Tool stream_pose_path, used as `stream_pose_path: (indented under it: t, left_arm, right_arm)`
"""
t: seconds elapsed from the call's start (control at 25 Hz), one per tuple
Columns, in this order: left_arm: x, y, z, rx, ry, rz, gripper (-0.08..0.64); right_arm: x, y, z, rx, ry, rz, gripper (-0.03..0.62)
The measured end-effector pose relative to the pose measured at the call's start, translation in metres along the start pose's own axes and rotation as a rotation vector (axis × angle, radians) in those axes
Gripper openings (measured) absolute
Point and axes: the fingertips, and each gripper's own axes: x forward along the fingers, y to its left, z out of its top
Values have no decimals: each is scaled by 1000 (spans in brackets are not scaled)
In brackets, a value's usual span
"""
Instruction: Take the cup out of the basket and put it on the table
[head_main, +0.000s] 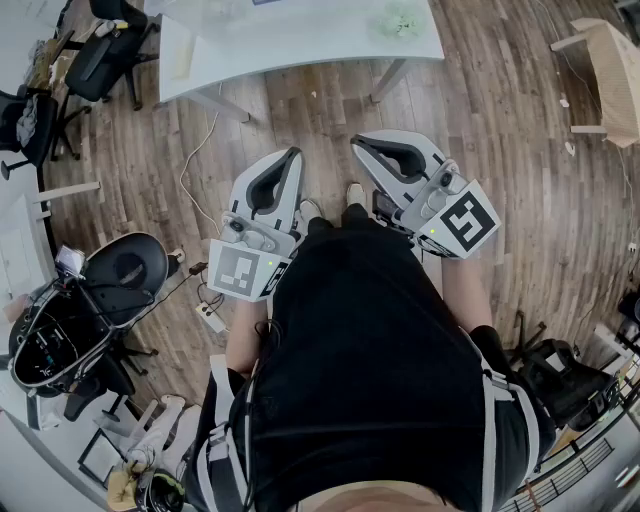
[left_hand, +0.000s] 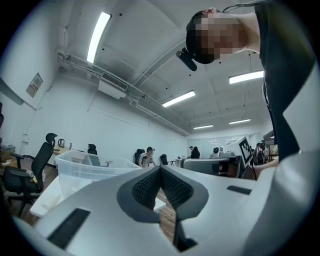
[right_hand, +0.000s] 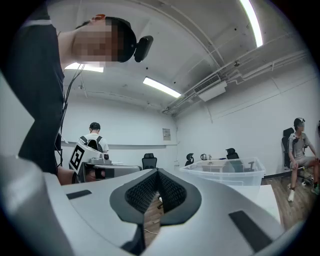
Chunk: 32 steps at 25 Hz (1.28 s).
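Ahead, table (head_main: 300, 45) cut off, basket (left_hand: 75, 175) contents unclear

No text can be read anywhere. A small wall sign (left_hand: 34, 85) is too blurred to make out.

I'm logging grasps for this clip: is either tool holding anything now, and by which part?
Nothing is held. The left tool and the right tool both have jaws closed together with nothing between them.

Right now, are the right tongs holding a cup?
No, the right tongs are closed tip to tip, with nothing between them.
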Motion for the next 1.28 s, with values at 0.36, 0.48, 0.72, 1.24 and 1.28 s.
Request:
stream_pose_path:
  t: [0.36,0.48,0.72,1.24,1.28]
  left_arm:
    - [5,-7,-1,-8,-4,-7,18]
    - [7,-7,-2,-6,-2,-8,17]
    - [21,-12,-5,-3,8,-1,17]
    - [70,-33,-12,7,20,69,17]
    - [72,-33,-13,5,22,77,17]
  right_arm:
    - [-7,-8,0,24,1,-45,17]
    - [-8,-15,-1,29,-1,-69,18]
    - [-19,-33,-9,42,17,-100,18]
    - [-49,-86,-11,73,10,-73,18]
    - [-50,-88,-12,75,11,-66,18]
